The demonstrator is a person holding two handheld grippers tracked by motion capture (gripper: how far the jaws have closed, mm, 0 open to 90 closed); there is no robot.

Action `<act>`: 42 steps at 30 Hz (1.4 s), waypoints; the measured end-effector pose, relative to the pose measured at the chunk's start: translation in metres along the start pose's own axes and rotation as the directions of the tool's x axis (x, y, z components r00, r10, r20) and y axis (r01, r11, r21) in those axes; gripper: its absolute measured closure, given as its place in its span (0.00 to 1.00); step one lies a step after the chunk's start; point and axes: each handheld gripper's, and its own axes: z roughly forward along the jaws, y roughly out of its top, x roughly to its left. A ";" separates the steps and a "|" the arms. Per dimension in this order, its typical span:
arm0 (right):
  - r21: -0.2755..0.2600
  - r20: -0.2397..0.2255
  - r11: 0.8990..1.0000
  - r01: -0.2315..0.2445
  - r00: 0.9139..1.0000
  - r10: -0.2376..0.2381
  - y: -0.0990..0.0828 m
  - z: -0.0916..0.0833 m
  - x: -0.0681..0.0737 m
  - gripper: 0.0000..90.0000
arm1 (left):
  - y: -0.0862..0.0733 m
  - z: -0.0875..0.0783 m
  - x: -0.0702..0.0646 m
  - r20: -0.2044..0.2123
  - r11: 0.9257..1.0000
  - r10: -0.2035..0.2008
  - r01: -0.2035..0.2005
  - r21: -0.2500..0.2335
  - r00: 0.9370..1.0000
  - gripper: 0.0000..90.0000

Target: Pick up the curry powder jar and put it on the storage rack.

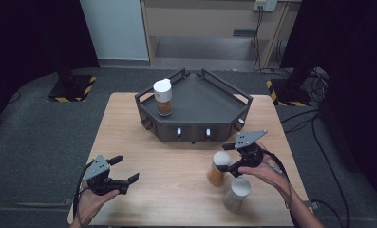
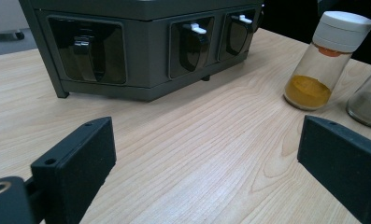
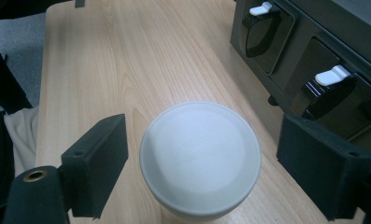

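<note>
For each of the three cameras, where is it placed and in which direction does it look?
High view: above the person's side, looking forward and down on the wooden table; both forearms, left gripper, right gripper.
Left gripper view: low, along its fingers toward the grey rack.
Right gripper view: above the white jar cap, between its open fingers.
Shared: the yellow spice jar and the rack.

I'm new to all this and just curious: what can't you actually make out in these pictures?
- Yellow spice jar: right gripper view, its own white cap hides the contents.
- Grey-powder jar: left gripper view, cut off by the right edge.
- Right tool: high view, too small to tell whether its jaws touch the jar.
- Rack latches: high view, too small.
</note>
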 end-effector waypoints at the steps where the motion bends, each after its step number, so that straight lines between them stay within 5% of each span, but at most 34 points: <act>1: 0.000 -0.002 1.000 0.004 1.000 -0.004 0.000 0.001 0.000 0.22 | 0.000 0.000 0.000 0.000 1.000 0.000 0.000 0.000 1.000 0.03; 23: 0.046 -0.041 0.997 0.061 0.997 -0.059 0.000 0.012 -0.008 0.38 | 0.000 0.000 0.000 -0.001 1.000 -0.002 0.002 0.002 1.000 0.03; 42: 0.048 -0.008 0.998 0.032 0.999 -0.032 0.004 0.011 -0.005 0.38 | 0.000 0.000 0.000 -0.002 1.000 -0.003 0.003 0.003 1.000 0.03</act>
